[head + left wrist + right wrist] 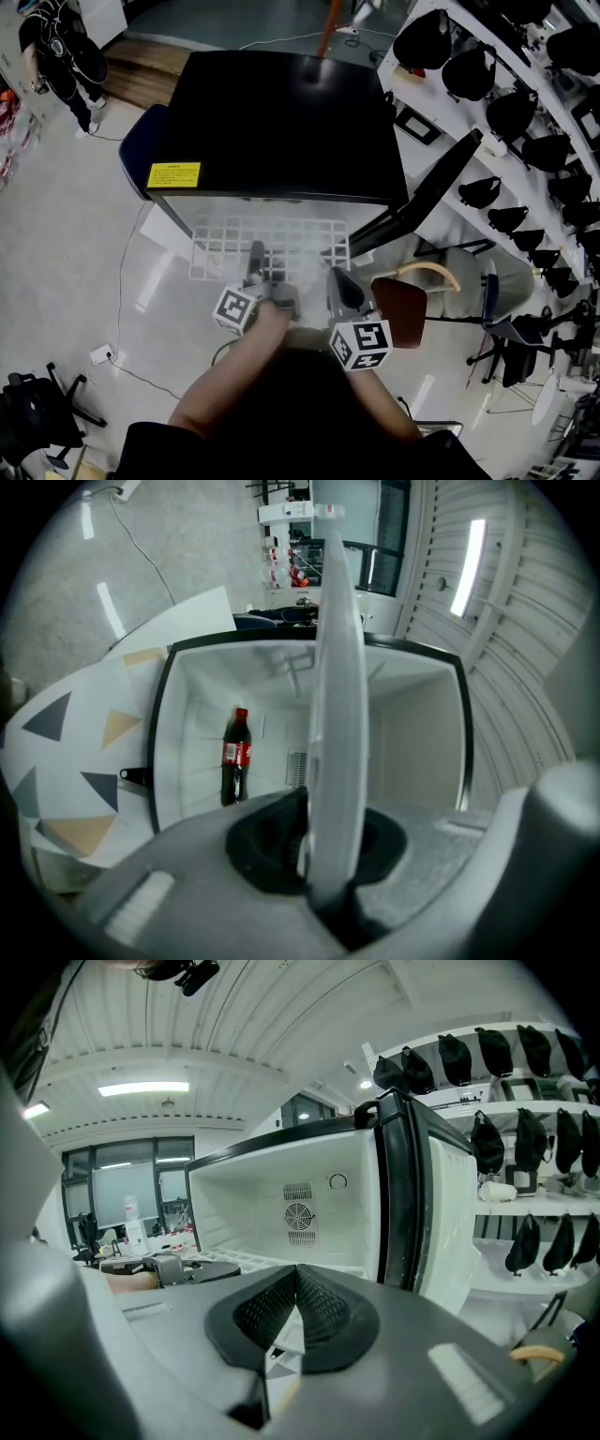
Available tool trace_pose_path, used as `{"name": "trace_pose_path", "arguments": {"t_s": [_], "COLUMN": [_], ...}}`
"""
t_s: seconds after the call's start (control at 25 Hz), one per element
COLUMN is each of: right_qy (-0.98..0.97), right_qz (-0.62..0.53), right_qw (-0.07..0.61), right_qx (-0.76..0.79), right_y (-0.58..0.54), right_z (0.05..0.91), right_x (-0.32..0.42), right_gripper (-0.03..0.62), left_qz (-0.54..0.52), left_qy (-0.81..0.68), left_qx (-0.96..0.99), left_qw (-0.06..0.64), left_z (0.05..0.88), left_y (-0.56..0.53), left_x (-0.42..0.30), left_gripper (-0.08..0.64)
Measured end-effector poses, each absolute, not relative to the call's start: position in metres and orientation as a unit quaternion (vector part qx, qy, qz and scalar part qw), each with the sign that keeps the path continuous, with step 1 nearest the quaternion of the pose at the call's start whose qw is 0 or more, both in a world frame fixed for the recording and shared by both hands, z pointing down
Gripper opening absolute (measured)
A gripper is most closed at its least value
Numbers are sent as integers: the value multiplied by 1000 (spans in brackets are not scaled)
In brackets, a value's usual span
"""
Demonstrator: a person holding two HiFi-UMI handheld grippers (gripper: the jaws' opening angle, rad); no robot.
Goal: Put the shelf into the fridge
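The black fridge (281, 122) stands on the floor with its door (441, 183) swung open to the person's right. A yellow label (173, 174) sits near the front left corner of its top. The white wire shelf (281, 239) lies flat and level at the fridge's open front. Its rear edge is at the mouth of the compartment, and most of the grid is outside, over the floor.

The left gripper (256, 251) has its jaws clamped on the shelf's front edge, left of the middle. In the left gripper view the shelf (336, 686) runs edge-on between the two pads (that camera is rolled onto its side, so the grid reads as an upright white band). Beyond the shelf is the white interior, where a cola bottle (235, 757) rests against the compartment wall on the floor side.

The right gripper (339, 277) is just beside the shelf's front right corner. In its own view the jaws are closed tip to tip with nothing between them (296, 1274). The shelf (211, 1258) shows off to their left, level with them. The fridge's back wall carries a round fan grille (298, 1216).

A brown-seated chair (408, 309) stands on the floor near the right gripper.
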State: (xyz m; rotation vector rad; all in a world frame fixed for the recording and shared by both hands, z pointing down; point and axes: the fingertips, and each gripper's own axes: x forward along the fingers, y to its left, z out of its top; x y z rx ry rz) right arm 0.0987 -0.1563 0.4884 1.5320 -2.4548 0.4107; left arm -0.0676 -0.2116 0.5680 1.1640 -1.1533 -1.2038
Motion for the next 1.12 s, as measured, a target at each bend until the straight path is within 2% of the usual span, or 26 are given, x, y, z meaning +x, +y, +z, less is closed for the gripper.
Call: {"name": "trace_pose_path", "arguments": {"t_s": [1.12], "right_qy": [-846], "right_qz": [145], "right_qw": [98], "right_qx": [503], "right_y": [-189], "right_z": [487], "right_x": [100], "right_gripper": [2], "left_qz": [-508], "left_qy": [-489], "left_qx": [489], "left_qw": [513], "left_z": [569], "left_y": [-241], "left_x": [-66], "left_gripper": [34]}}
